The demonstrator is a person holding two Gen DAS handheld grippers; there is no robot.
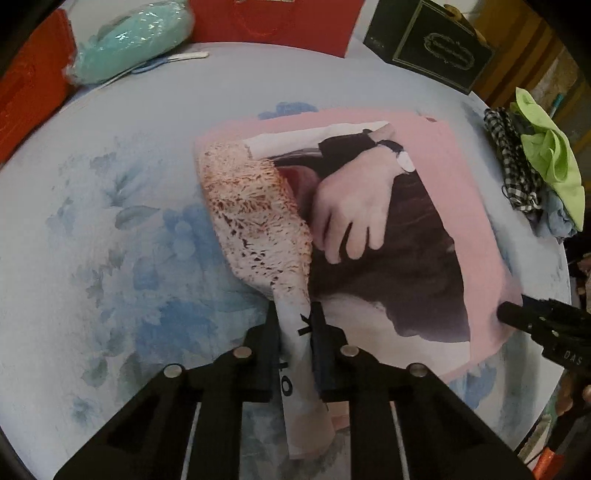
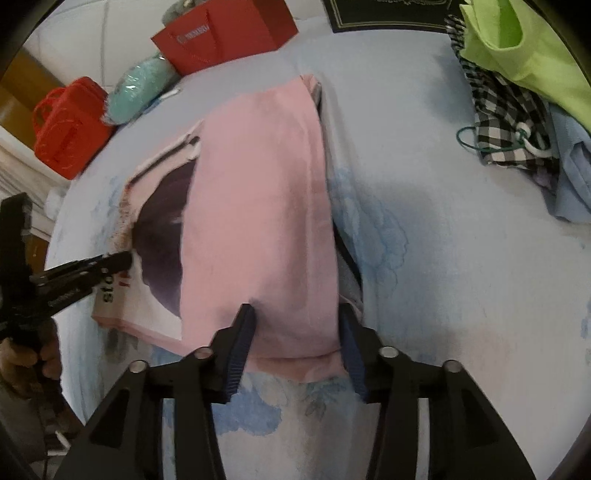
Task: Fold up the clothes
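Note:
A pink T-shirt (image 1: pixel 465 206) with a large printed photo lies partly folded on the blue floral table cloth (image 1: pixel 110 221). My left gripper (image 1: pixel 295 314) is shut on the shirt's near edge, by the printed black letters. It also shows in the right wrist view (image 2: pixel 125 260) at the shirt's left edge. My right gripper (image 2: pixel 295 314) stands open, its jaws on either side of the folded pink shirt (image 2: pixel 258 206) at its near end. Its tip shows in the left wrist view (image 1: pixel 508 314) at the shirt's right corner.
A pile of clothes with a lime green garment (image 2: pixel 517 48) and a checked one (image 2: pixel 506 110) lies at the right. Red bags (image 2: pixel 225 33), a teal bundle (image 1: pixel 129 40) and a black box (image 1: pixel 432 44) stand along the far edge.

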